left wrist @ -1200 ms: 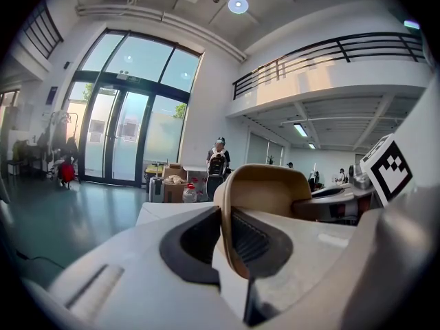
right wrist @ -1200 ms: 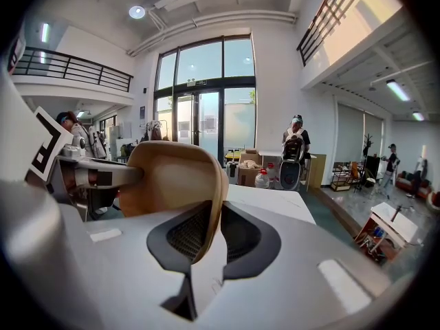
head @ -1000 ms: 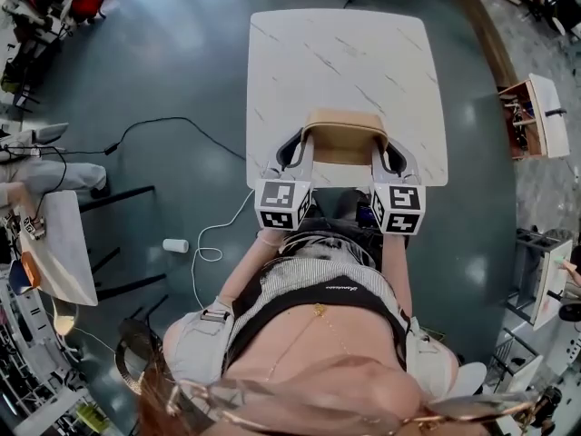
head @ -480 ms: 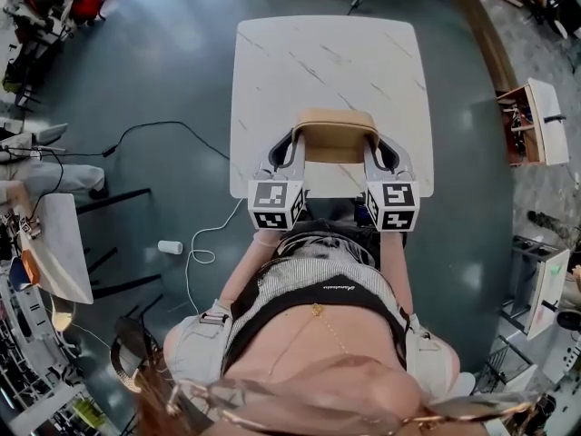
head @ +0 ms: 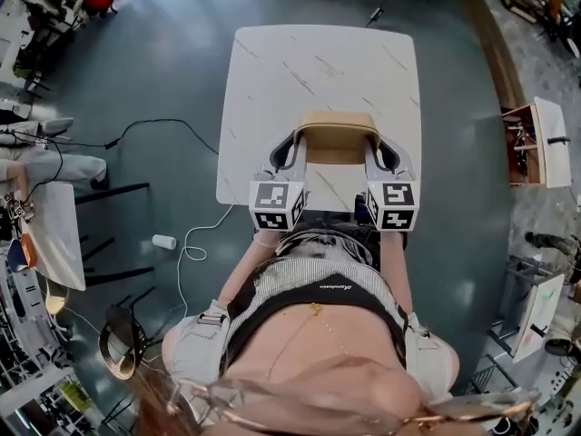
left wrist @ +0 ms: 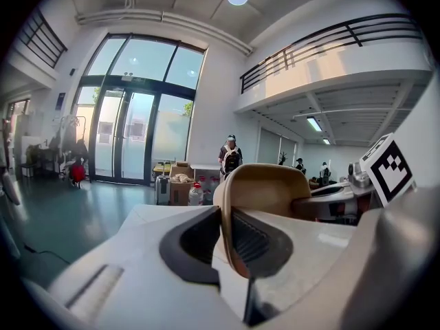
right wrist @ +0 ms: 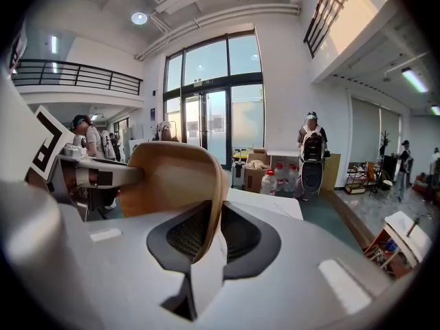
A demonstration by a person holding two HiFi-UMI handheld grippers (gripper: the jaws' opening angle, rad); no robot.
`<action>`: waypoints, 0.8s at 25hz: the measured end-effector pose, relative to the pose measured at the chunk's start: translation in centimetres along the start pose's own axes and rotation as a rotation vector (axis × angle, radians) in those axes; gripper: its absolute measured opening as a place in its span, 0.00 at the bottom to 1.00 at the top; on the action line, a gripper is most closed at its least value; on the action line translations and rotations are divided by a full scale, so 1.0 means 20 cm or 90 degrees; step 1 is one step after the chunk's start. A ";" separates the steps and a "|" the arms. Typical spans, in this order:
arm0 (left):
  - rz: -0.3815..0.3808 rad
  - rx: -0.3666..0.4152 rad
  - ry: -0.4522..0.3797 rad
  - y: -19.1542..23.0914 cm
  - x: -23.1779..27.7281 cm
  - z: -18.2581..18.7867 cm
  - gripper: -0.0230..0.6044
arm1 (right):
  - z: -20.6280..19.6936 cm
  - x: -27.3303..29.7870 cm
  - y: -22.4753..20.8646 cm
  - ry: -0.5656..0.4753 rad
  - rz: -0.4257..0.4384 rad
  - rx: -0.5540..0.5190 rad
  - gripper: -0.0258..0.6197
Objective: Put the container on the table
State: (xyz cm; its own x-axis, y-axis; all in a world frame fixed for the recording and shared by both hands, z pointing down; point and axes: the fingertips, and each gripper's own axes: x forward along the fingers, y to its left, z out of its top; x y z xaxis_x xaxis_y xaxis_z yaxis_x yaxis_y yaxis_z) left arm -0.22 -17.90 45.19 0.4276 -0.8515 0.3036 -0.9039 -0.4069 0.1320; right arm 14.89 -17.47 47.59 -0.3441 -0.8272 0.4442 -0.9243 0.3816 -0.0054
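Tan container (head: pixel 338 139) hangs betw. both tongs over near part of white marbled counter (head: pixel 318 57); can't tell if base touches it. Left tongs (head: pixel 292 150) pinch its left rim, wall clamped betw. dark pads (left wrist: pixel 189 243). Right tongs (head: pixel 382 151) pinch right rim same way, pads (right wrist: pixel 240 236) tight on wall. Black cable (head: pixel 172 125) lies on floor (head: pixel 154 53), left of counter.

Underside of the container (head: pixel 338 139) and any contact with the table (head: pixel 318 71) out of sight.
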 end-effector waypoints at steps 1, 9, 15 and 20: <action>0.005 0.000 0.001 0.00 0.01 0.00 0.09 | 0.00 0.01 -0.01 -0.001 0.005 0.000 0.15; 0.022 0.000 0.012 -0.10 0.12 0.01 0.09 | -0.01 0.03 -0.16 0.002 0.029 -0.001 0.15; 0.039 -0.008 0.019 -0.17 0.17 -0.02 0.09 | -0.04 0.04 -0.25 0.011 0.046 -0.004 0.15; 0.045 -0.013 0.021 -0.14 0.19 -0.02 0.09 | -0.04 0.08 -0.24 0.014 0.051 -0.009 0.15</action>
State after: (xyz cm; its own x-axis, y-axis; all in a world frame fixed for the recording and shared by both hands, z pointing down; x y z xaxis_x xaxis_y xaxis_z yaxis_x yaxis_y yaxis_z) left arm 3.87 -19.89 46.44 0.3618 -0.8663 0.3444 -0.9322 -0.3386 0.1278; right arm 18.91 -20.33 49.13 -0.4132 -0.7845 0.4624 -0.8913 0.4526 -0.0286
